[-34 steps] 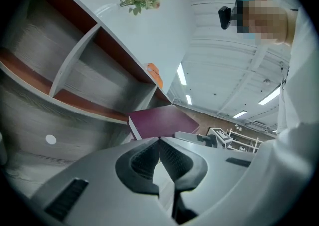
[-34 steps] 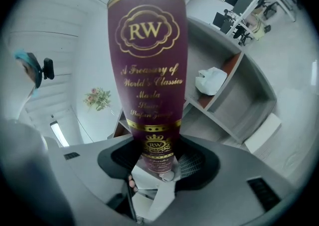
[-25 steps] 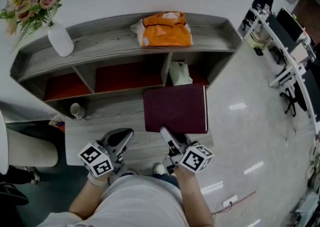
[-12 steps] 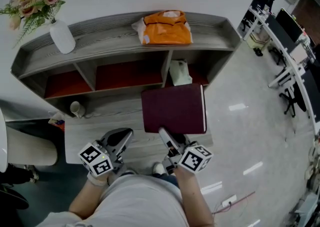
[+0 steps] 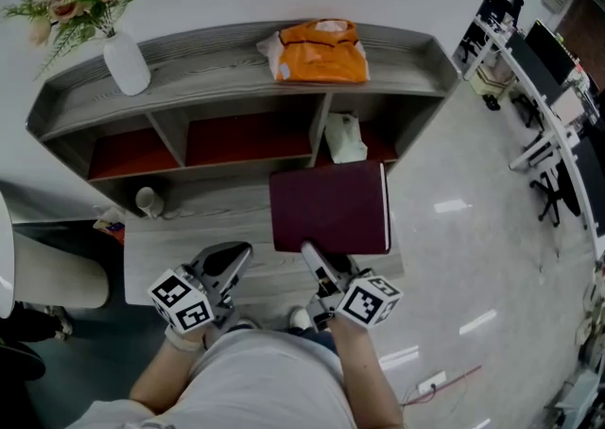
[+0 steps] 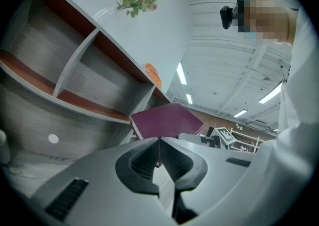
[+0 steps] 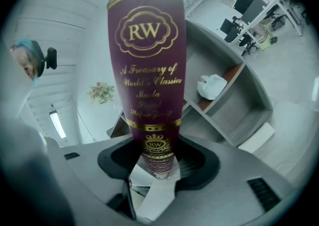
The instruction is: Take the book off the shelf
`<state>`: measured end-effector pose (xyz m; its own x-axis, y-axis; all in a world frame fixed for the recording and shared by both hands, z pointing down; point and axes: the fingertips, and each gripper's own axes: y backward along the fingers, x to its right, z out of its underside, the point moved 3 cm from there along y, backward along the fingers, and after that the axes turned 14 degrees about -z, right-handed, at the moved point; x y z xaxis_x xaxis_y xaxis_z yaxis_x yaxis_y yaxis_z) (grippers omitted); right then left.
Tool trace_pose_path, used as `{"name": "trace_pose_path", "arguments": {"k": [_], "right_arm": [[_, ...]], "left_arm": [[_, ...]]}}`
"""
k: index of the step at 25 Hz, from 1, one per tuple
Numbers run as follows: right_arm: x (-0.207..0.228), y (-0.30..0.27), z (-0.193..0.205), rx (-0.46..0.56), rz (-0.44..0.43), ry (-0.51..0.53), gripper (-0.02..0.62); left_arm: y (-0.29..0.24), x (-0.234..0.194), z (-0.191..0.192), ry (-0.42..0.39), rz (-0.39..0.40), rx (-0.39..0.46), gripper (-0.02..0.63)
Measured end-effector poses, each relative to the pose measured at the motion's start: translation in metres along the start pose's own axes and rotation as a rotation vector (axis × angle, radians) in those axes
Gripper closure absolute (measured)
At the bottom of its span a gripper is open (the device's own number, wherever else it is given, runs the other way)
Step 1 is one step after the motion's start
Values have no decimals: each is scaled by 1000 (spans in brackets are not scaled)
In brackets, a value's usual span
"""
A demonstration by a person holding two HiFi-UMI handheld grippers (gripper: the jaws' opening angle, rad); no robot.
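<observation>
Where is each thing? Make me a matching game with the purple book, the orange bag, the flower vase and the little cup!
Things:
1. dark purple hardcover book
2. orange plastic bag
3. white vase of pink flowers
4. small white cup

Places:
A. on top of the grey wooden shelf, at its left end
B. held in the right gripper
C. on top of the shelf, near the middle
D. on the lower ledge, left side

Pairs: 1-B, 2-C, 3-A, 4-D
</observation>
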<state>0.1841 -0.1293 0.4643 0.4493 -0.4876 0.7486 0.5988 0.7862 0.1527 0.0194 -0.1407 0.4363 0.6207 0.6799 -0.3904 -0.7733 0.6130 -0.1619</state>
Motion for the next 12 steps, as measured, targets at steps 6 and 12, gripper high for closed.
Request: {"name": "trace_pose_path", "arguments": {"k": [6, 12], "right_arm": [[-2, -1, -1, -10, 11, 14, 377], [-3, -3, 5, -9, 5, -6, 379]], "left_arm": [[5, -1, 1, 5, -12, 5, 589], [8, -3, -1, 5, -19, 12, 589]]}}
